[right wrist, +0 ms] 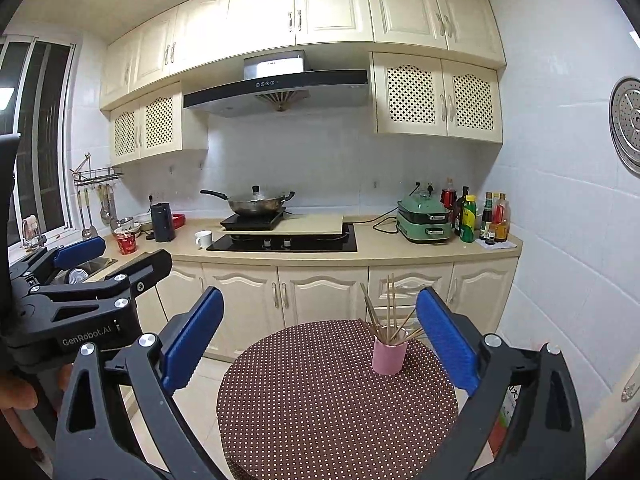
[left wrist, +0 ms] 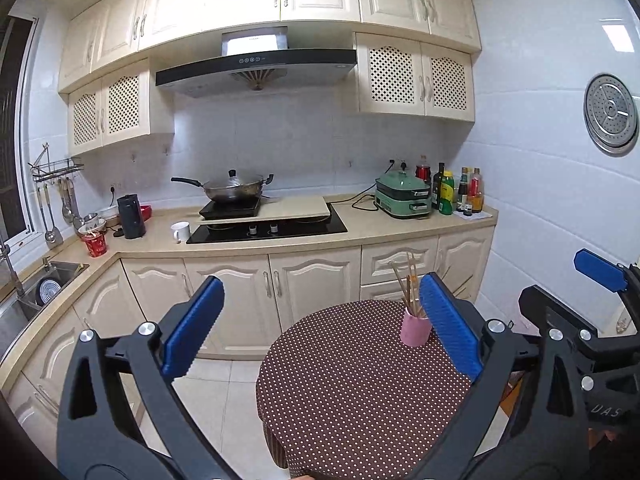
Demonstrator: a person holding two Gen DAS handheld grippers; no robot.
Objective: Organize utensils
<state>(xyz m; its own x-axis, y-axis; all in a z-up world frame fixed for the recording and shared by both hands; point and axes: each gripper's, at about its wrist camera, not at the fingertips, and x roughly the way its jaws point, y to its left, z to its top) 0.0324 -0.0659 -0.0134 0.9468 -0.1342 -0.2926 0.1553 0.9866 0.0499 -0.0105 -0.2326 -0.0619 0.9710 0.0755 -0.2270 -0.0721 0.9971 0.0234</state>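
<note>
Chopsticks [right wrist: 387, 312] standing bundled in a pink cup [right wrist: 389, 355], long axes near upright, tips fanning upward and outward, a few leaning right; cup placed ahead of the right gripper [right wrist: 320, 344], just inside its right finger [right wrist: 448, 344], toward the far edge of a round table [right wrist: 320, 408] under brown cloth with white dots; from the left gripper [left wrist: 316, 328] seen also ahead and right, cup [left wrist: 416, 330] close beside the right pad [left wrist: 450, 328]. Both grippers spread wide, nothing between the blue pads, nothing touched; left gripper also visible at the left of the right wrist view, "GenRobot.AI" readable on its black body [right wrist: 86, 338]. Beyond the table: cream cabinets, beige counter [right wrist: 384, 246], black hob with a lidded wok [right wrist: 256, 202], range hood above, green cooker [right wrist: 424, 218] and bottles at far right, sink far left, white tiled walls, pale floor tiles; labels on bottles too small to read.
</note>
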